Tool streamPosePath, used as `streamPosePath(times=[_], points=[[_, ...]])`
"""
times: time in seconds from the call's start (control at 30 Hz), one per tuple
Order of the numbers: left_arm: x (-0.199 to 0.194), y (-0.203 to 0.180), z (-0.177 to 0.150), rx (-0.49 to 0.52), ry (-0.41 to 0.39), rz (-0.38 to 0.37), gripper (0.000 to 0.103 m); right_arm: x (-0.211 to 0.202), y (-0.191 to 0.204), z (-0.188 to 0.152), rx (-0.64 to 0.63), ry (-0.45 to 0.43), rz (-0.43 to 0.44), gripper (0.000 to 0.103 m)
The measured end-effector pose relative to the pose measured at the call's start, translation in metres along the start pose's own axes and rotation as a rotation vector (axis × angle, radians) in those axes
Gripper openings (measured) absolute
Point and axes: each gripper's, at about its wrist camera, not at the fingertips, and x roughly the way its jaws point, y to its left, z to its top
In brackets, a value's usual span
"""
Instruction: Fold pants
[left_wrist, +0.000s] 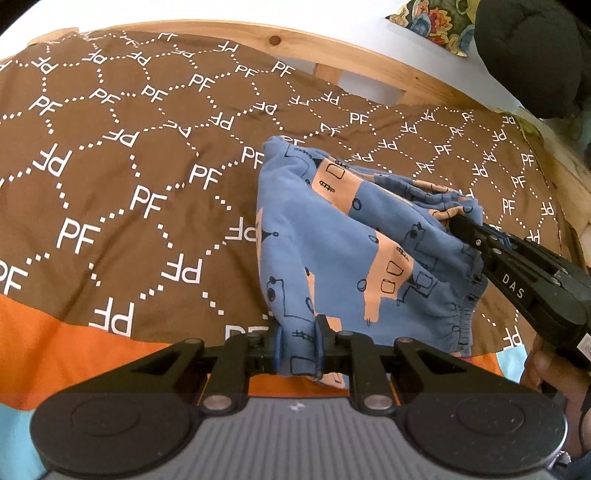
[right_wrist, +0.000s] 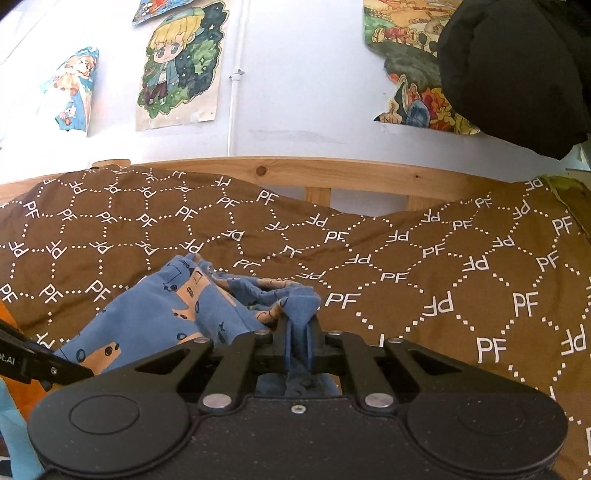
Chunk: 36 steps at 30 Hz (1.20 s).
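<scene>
Together, both tools had hold of a pair of small blue cotton pants printed with peach blocks and black line drawings, which hung bunched between them just above a brown bedspread patterned with white dotted hexagons and "PF" letters. In the left wrist view, the left hand-held gripper was pinching a fold of the blue fabric at the near, lower edge of the garment, its blue-edged pads nearly together with the cloth squeezed between them. The right hand-held gripper came in from the right side of that view, a black tool lettered "DAS", and its fingertips were buried in the gathered elastic waistband, pinching it; a hand showed around its handle at the lower right. Seen from the right wrist camera, the right hand-held gripper was pressed almost together on a narrow pleat of the same blue pants, with the rest of the garment trailing off to the left toward the black tip of the left hand-held gripper, which reached it from the left edge. Beyond the bedspread ran a pale pine bed frame rail, and above it a white wall carried several colourful cartoon posters. An orange band of bedding lay along the near edge.
</scene>
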Motion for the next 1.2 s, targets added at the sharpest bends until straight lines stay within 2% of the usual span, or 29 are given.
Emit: streamPosePath(times=[0.3, 0.43, 0.57, 0.7, 0.9, 0.97, 1.03, 1.1, 1.2], points=[[-0.006, 0.002, -0.002, 0.006, -0.027, -0.033, 0.018, -0.006, 0.005, 0.005, -0.012, -0.014, -0.001, 0.007], [-0.009, -0.001, 0.004, 0.058, -0.043, -0.049, 0.018, -0.001, 0.007, 0.015, -0.049, -0.006, -0.002, 0.007], [-0.014, 0.000, 0.019, 0.104, -0.074, -0.064, 0.018, 0.005, 0.010, 0.032, -0.114, -0.016, 0.007, 0.007], [-0.019, 0.002, 0.041, 0.106, -0.109, -0.076, 0.018, 0.012, 0.012, 0.056, -0.182, -0.043, 0.014, 0.007], [-0.023, -0.004, 0.078, 0.174, -0.192, -0.064, 0.018, 0.035, 0.008, 0.096, -0.207, -0.099, 0.000, 0.007], [-0.017, -0.005, 0.089, 0.166, -0.186, -0.064, 0.018, 0.049, -0.003, 0.106, -0.158, -0.078, 0.002, 0.007], [-0.005, -0.001, 0.095, 0.142, -0.155, -0.060, 0.019, 0.069, -0.020, 0.110, -0.070, -0.014, 0.026, 0.008], [0.015, 0.006, 0.096, 0.111, -0.101, -0.056, 0.019, 0.094, -0.040, 0.101, 0.041, 0.060, 0.053, 0.008], [0.047, 0.023, 0.086, 0.056, -0.019, -0.041, 0.021, 0.128, -0.054, 0.076, 0.114, 0.171, 0.057, 0.013]])
